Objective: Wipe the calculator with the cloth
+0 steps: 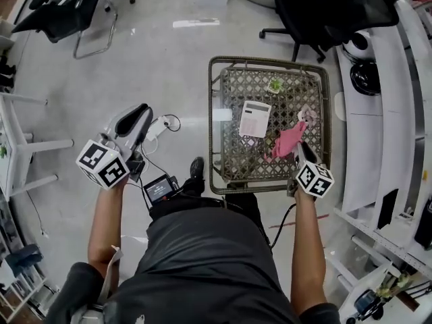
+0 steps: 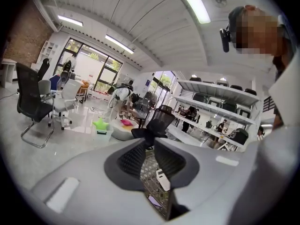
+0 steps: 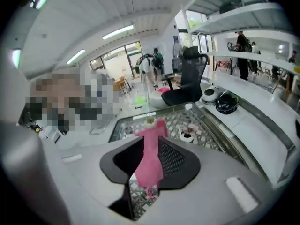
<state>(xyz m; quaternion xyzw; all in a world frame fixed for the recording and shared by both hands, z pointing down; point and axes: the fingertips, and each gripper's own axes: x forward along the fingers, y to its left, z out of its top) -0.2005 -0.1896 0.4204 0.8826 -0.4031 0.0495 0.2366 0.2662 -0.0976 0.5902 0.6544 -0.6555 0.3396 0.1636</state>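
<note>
Okay, my right hand-held gripper (image 1: pixel 302 148) pinches the pink cloth (image 1: pixel 287 140) by an edge, my left hand-held gripper (image 2: pixel 150 143) is closed and empty; the cloth could slip before the calculator (image 1: pixel 254 119).

A white calculator (image 1: pixel 255 119) is laid flat, slightly askew, near the middle of the lattice tabletop (image 1: pixel 270 62). A crumpled pink cloth (image 1: pixel 287 142) is held pinched in the right gripper (image 3: pixel 149 144), just right of it, apart.

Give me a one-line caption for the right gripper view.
Right gripper holds a pink cloth above the woven metal-framed table.
</note>
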